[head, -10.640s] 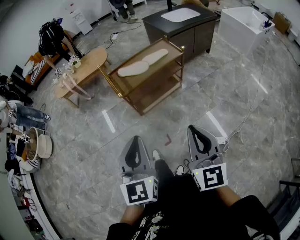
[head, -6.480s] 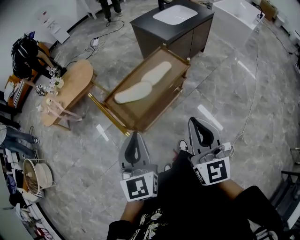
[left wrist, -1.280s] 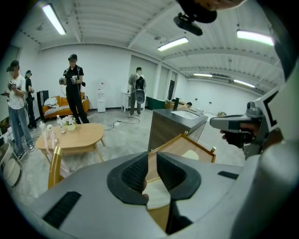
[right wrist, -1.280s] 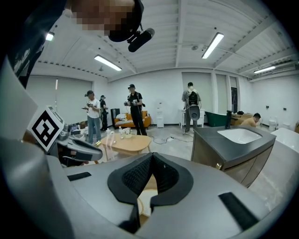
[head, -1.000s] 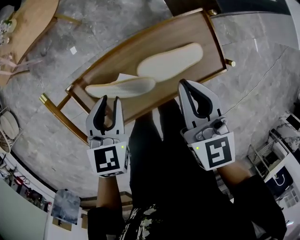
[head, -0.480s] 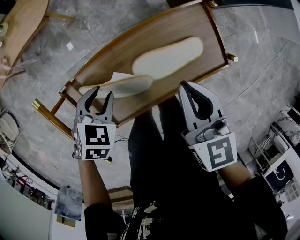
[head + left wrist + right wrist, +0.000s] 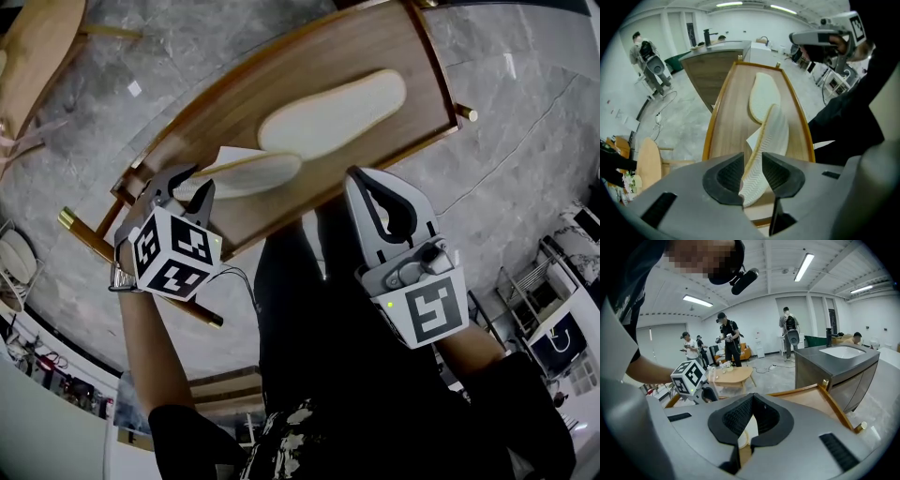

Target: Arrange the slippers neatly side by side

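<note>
Two cream slippers lie on a wooden tray table. The far slipper lies flat, sole up. The near slipper is tipped up on its edge. My left gripper is rolled sideways at that slipper's heel end. Its jaws are closing, and the ribbed sole runs between the pads and touches both. My right gripper hovers shut and empty over the tray's near edge, with a bit of cream slipper showing past its tips.
A white sheet of paper lies under the near slipper. A round wooden side table stands to the left, and a dark sink cabinet beyond the tray. Several people stand in the background. A cable crosses the stone floor.
My left gripper has moved left and forward, rolled over, and taken the near slipper's heel end between its jaws; the slipper now stands on edge. The right gripper has barely moved.
</note>
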